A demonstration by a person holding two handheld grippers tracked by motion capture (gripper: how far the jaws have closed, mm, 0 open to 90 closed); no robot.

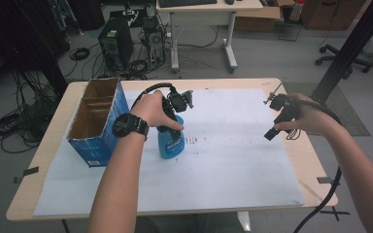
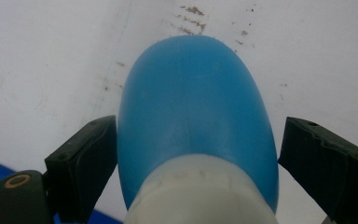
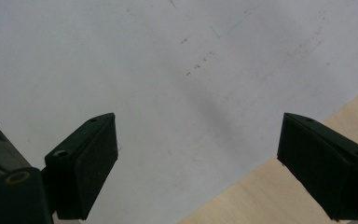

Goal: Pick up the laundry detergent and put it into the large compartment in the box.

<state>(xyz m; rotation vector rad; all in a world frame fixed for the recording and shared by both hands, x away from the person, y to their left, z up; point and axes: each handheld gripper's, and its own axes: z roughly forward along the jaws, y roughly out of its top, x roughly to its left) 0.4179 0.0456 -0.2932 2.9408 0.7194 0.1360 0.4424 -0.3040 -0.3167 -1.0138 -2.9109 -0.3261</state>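
A blue plastic bottle (image 1: 171,144) stands upright on the white sheet, left of the middle. From above, the left gripper view shows the bottle (image 2: 196,107) with a white neck (image 2: 200,191). My left gripper (image 1: 172,127) comes down over it, open, one jaw on each side of the bottle's shoulders. The left jaw sits against the bottle and the right jaw stands a little off it. My right gripper (image 1: 272,132) hangs open over the right side of the sheet, nothing between its jaws (image 3: 198,135).
An open cardboard box (image 1: 93,114) with blue sides stands at the table's left, close to the bottle. A white sheet (image 1: 223,165) covers most of the wooden table (image 1: 315,165). Beyond the far edge are computers, cables and a desk.
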